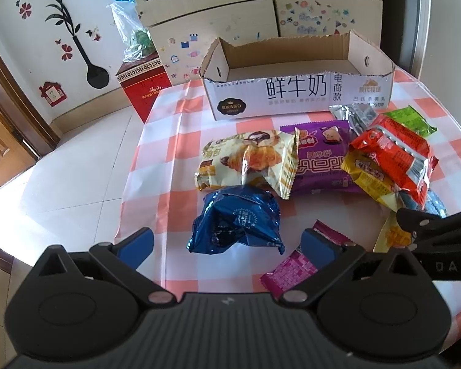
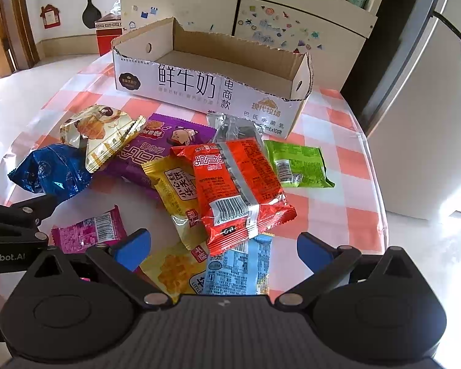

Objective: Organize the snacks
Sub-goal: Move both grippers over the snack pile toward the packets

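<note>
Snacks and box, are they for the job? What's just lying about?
For the job: cardboard box, blue packet, croissant packet, purple packet, red packet, green packet.
Just lying about: red carton, cabinet.

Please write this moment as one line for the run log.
left gripper: open, over blue packet | right gripper: open, over red packet | box: empty

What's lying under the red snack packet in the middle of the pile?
The red snack packet rests across a yellow packet and a light blue packet, its far end overlapping a silver packet. Whatever else sits beneath stays covered.
</note>
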